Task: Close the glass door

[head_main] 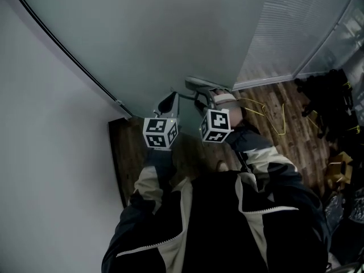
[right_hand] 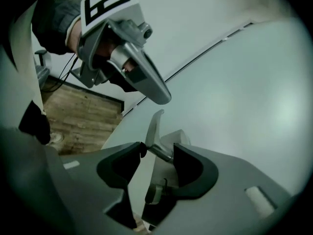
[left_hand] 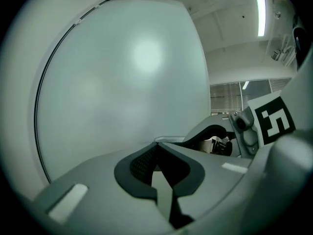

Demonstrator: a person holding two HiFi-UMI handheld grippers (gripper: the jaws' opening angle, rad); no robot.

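The frosted glass door (head_main: pixel 159 33) fills the upper part of the head view. Its metal lever handle (head_main: pixel 199 84) sticks out near the door's lower edge. My right gripper (head_main: pixel 203 95) is at that handle. In the right gripper view the handle (right_hand: pixel 155 131) passes between the jaws of the right gripper (right_hand: pixel 157 153), which stand apart around its neck without clamping it. My left gripper (head_main: pixel 169 103) points at the glass just left of the handle, and its pads meet in the left gripper view (left_hand: pixel 157 151) with nothing held. Whether it touches the glass I cannot tell.
A white wall (head_main: pixel 45 152) runs down the left, meeting the door along a dark frame strip (head_main: pixel 68 56). The wooden floor (head_main: pixel 273 129) carries yellow wire pieces (head_main: pixel 267 110), black gear (head_main: pixel 327 95) and a cardboard box (head_main: pixel 338 166) at the right. The person's jacket (head_main: pixel 227 220) fills the bottom.
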